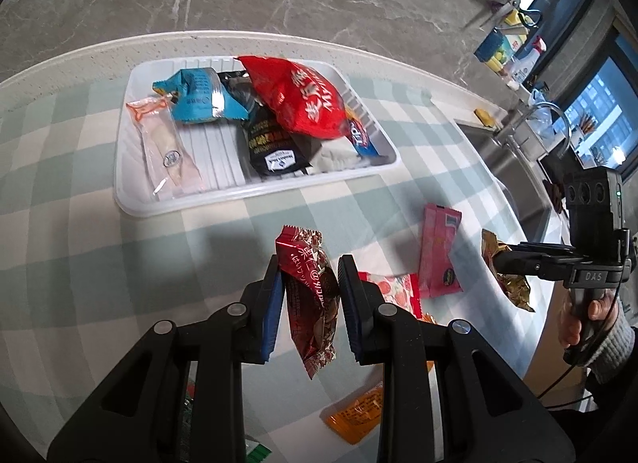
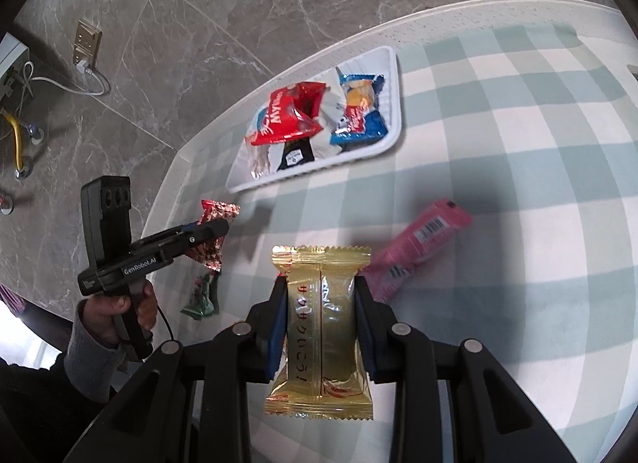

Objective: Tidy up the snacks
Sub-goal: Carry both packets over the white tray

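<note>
- left gripper (image 1: 307, 303) clenched on a dark red snack packet (image 1: 309, 299), blue pads pressing both its sides; packet upright, lifted clear of the checked tablecloth (image 1: 79, 263)
- right gripper (image 2: 321, 327) clenched on a gold snack packet (image 2: 321, 331), seam facing up; held above the cloth, near the table's front edge
- just past the grippers, loose on the cloth: a pink packet (image 1: 438, 256), a red-and-white packet (image 1: 394, 287), an orange packet (image 1: 355, 419); a green packet (image 2: 201, 295) near the table's left edge
- further back, a white tray (image 1: 255, 200) close to the far edge; inside it a big red bag (image 1: 299, 96), a blue bag (image 1: 199, 96), a black packet (image 1: 275, 144), a pale pink packet (image 1: 167, 148)
</note>
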Available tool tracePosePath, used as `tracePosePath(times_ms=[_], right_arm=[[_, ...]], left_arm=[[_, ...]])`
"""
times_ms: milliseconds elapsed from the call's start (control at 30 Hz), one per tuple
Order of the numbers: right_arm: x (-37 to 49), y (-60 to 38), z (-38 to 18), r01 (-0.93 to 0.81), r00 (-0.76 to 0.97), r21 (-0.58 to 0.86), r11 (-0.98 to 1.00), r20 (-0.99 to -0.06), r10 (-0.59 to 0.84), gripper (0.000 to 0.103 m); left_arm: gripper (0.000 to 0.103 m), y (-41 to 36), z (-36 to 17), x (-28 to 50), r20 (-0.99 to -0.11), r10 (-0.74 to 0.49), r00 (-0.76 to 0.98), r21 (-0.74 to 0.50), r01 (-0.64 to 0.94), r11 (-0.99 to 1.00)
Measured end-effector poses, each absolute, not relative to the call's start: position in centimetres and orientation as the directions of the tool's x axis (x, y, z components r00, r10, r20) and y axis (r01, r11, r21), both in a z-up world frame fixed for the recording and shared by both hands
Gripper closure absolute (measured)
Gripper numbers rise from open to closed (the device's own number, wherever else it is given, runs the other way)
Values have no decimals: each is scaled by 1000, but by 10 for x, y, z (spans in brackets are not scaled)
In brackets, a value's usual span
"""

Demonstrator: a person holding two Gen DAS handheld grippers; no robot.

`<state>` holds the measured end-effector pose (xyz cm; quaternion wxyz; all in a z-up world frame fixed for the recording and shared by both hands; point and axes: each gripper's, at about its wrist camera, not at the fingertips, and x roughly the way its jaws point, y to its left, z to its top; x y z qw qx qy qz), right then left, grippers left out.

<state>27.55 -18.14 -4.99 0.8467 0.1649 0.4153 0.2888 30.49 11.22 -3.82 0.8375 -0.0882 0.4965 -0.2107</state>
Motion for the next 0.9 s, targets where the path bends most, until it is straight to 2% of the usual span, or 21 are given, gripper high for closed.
tracePosePath(times_ms=[900], right_arm=[[373, -153, -12, -360, 480, 540, 761, -592, 647, 70]], left_arm=[[78, 137, -35, 367, -776, -425, 467, -374, 202, 905]])
